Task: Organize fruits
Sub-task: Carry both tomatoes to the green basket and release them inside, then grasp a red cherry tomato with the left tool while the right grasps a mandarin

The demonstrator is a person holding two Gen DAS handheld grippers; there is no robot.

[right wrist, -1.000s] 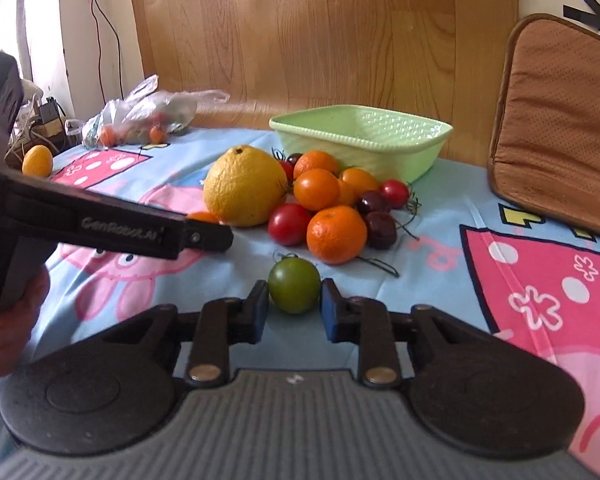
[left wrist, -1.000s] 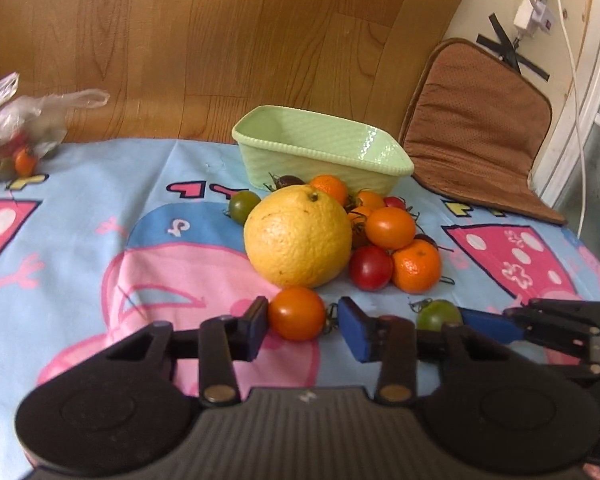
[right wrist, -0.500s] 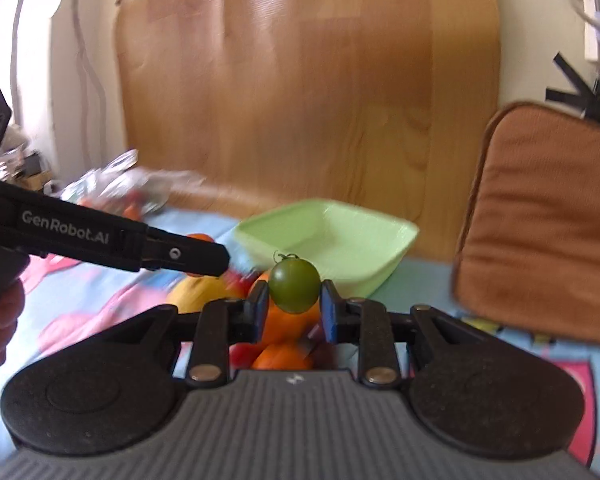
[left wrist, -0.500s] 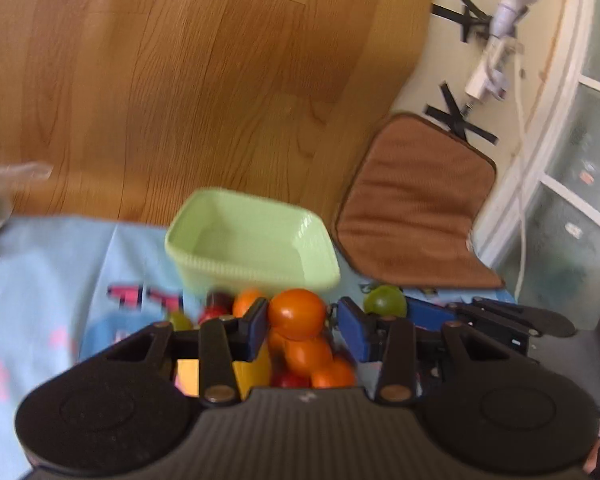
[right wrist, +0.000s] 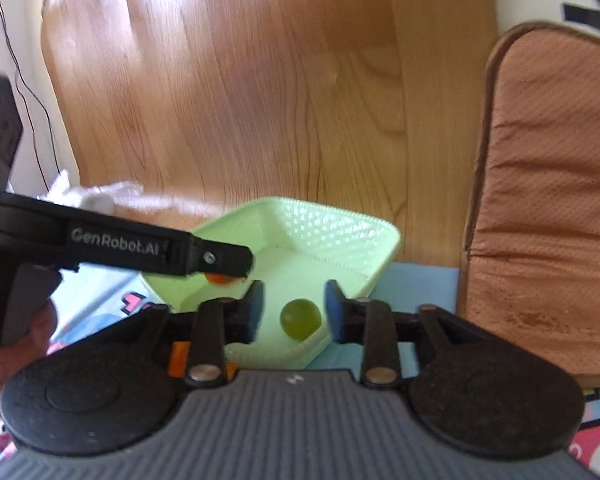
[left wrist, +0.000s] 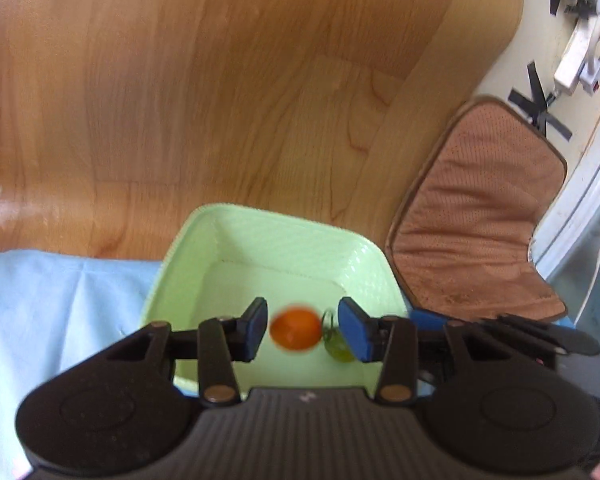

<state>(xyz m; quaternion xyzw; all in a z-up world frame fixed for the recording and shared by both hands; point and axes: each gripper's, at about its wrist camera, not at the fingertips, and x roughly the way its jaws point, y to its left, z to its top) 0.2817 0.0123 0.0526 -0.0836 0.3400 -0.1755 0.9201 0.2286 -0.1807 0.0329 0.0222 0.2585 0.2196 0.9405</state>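
Both tools now overhang the green basket [left wrist: 188, 248] against wood paneling [left wrist: 220, 80].

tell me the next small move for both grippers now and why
Probably draw both grippers back from the green basket toward the remaining fruit. The left gripper and right gripper are opening, with gaps beside the orange tomato and the green tomato. Both fruits are over the basket's inside, so they look released.

The bowl [left wrist: 188, 264] is pale green with a dotted texture. One tomato [left wrist: 296, 328] is orange, another tomato [right wrist: 300, 318] green. The cushion [right wrist: 548, 200] is brown.
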